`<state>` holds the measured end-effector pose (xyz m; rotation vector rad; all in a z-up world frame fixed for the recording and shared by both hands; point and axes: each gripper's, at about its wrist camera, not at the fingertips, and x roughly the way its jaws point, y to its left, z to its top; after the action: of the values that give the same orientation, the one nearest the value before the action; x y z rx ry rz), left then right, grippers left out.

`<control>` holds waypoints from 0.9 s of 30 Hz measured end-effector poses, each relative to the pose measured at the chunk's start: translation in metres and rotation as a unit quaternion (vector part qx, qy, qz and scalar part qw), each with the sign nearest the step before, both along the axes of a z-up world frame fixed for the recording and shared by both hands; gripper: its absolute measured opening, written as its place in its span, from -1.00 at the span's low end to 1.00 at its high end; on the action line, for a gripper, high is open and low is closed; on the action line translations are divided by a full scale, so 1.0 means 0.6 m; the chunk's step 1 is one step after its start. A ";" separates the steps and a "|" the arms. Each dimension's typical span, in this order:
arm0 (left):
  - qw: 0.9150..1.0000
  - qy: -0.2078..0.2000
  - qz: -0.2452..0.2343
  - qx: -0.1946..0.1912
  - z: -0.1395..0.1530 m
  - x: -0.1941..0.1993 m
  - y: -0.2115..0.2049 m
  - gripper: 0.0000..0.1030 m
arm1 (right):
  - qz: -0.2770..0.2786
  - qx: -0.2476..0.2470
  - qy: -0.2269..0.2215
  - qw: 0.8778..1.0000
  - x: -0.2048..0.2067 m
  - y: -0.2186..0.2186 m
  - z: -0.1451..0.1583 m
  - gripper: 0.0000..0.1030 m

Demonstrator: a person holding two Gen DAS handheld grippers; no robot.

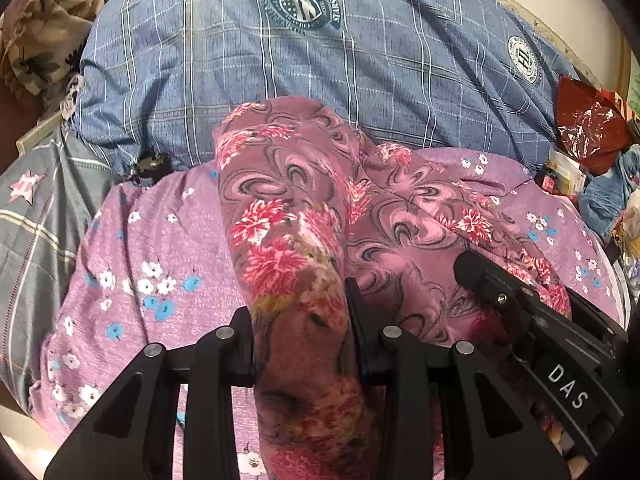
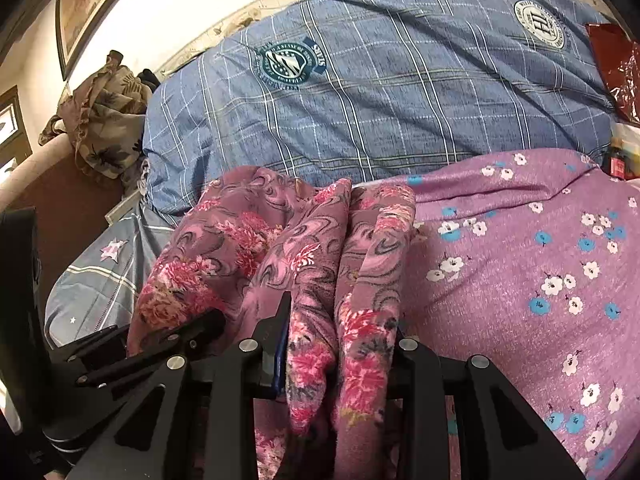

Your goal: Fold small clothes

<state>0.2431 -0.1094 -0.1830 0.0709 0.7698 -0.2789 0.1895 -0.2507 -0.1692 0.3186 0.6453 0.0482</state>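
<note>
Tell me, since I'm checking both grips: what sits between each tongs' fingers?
Bunched pink floral cloth fills the left tongs, clamped, in the left wrist view. The same cloth fills the right tongs, in the right wrist view.

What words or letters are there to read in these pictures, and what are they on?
"DAS": white letters on the right gripper body.
"HL": middle of the round white badge on the blue plaid quilt.
Ring text around that badge: too small.
Green crest on the quilt: lettering too blurred to read.
</note>
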 end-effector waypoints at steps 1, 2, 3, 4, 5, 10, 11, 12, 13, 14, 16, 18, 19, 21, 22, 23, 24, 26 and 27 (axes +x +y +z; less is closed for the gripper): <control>1.000 0.002 0.001 -0.001 -0.002 0.001 0.000 -0.39 | 0.000 0.002 0.004 1.000 0.002 -0.001 -0.003 -0.40; 1.000 0.003 0.001 -0.002 -0.004 0.002 0.000 -0.39 | 0.000 0.003 0.007 1.000 0.004 -0.002 -0.006 -0.40; 1.000 0.004 0.001 -0.002 -0.007 0.004 0.000 -0.39 | 0.000 0.003 0.009 1.000 0.005 -0.002 -0.008 -0.40; 1.000 0.005 0.001 -0.003 -0.008 0.005 0.000 -0.39 | 0.000 0.002 0.010 1.000 0.006 -0.002 -0.009 -0.40; 1.000 0.006 0.001 -0.004 -0.010 0.007 -0.001 -0.39 | -0.001 0.001 0.011 1.000 0.008 -0.001 -0.010 -0.40; 1.000 0.011 0.002 -0.004 -0.019 0.018 -0.001 -0.39 | -0.003 0.005 0.022 1.000 0.021 -0.003 -0.023 -0.40; 1.000 0.012 0.002 -0.004 -0.021 0.020 -0.001 -0.39 | -0.003 0.007 0.025 1.000 0.022 -0.003 -0.026 -0.40; 1.000 0.014 0.004 -0.004 -0.024 0.022 -0.001 -0.39 | -0.003 0.009 0.031 0.999 0.027 -0.003 -0.030 -0.40; 1.000 0.016 0.005 -0.003 -0.028 0.023 -0.001 -0.39 | -0.003 0.009 0.035 0.999 0.029 -0.002 -0.033 -0.40; 1.000 0.020 0.006 -0.003 -0.032 0.025 0.001 -0.39 | -0.002 0.008 0.043 0.999 0.034 -0.001 -0.038 -0.40; 0.999 0.031 0.011 -0.005 -0.045 0.028 0.004 -0.39 | -0.003 0.008 0.059 0.998 0.040 0.001 -0.048 -0.40; 0.999 0.039 0.014 -0.006 -0.060 0.030 0.008 -0.38 | -0.006 0.009 0.085 0.996 0.047 0.003 -0.063 -0.40; 0.999 0.042 0.015 -0.005 -0.068 0.030 0.009 -0.37 | -0.008 0.010 0.093 0.996 0.050 0.002 -0.069 -0.40; 0.999 0.040 0.018 -0.002 -0.077 0.029 0.009 -0.30 | -0.011 0.009 0.105 0.994 0.053 0.000 -0.077 -0.38; 0.999 0.039 0.020 0.003 -0.081 0.029 0.008 -0.23 | -0.010 0.005 0.108 0.994 0.054 0.001 -0.080 -0.37; 0.999 0.039 0.022 0.008 -0.085 0.029 0.008 -0.15 | -0.010 0.000 0.110 0.994 0.054 0.002 -0.082 -0.33; 0.999 0.039 0.024 0.010 -0.087 0.029 0.009 -0.11 | -0.012 -0.008 0.117 0.993 0.057 0.005 -0.087 -0.26; 0.999 0.041 0.031 0.017 -0.090 0.031 0.012 0.26 | -0.016 -0.017 0.133 0.991 0.061 0.008 -0.096 -0.12; 0.998 0.038 0.039 0.028 -0.089 0.033 0.015 0.38 | -0.021 -0.015 0.137 0.990 0.062 0.005 -0.098 -0.04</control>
<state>0.2626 -0.1003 -0.2364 0.0830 0.8549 -0.1868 0.2268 -0.2475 -0.2279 0.3128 0.9108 -0.0454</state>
